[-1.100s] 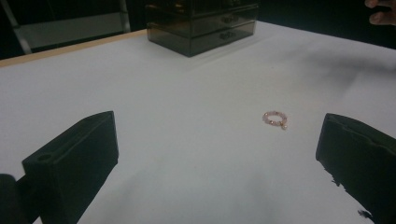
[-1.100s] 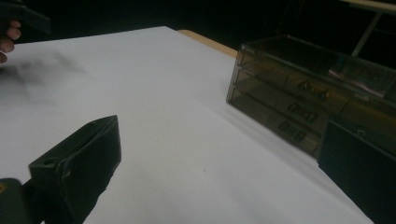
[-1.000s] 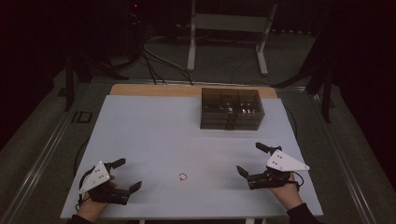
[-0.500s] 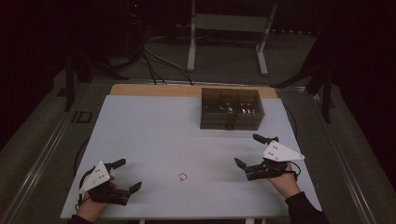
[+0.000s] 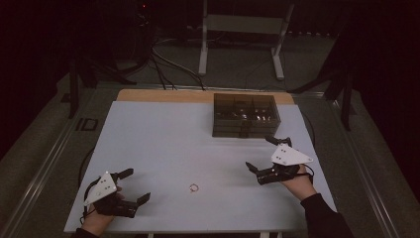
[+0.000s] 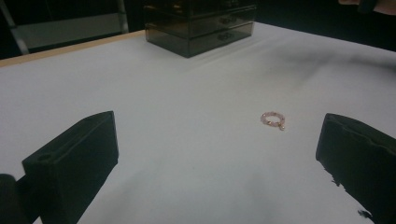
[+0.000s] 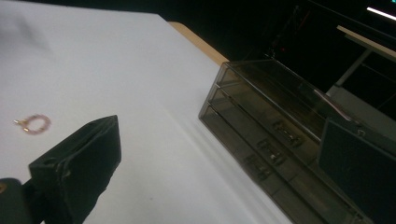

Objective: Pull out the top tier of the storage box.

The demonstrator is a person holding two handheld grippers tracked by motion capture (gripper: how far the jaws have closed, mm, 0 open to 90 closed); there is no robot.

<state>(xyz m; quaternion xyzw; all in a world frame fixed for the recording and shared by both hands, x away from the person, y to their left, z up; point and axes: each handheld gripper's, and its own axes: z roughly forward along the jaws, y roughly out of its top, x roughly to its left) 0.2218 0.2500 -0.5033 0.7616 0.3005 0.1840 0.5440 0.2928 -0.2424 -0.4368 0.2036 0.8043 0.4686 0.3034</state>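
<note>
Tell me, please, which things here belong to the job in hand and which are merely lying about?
In the job:
- small pink beaded ring on the white table
- dark smoked-plastic drawer box, its three drawers shut
- left gripper, open, near the ring
- right gripper, open, in front of the box

Lying about:
- white metal stand beyond the table
- cables on the floor

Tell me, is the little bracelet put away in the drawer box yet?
Not yet. The bracelet lies loose on the table, untouched. All drawers of the drawer box look shut. The right hand-held gripper hangs open near the box; the left hand-held gripper waits open. Picking up, opening and stowing seem left.
</note>
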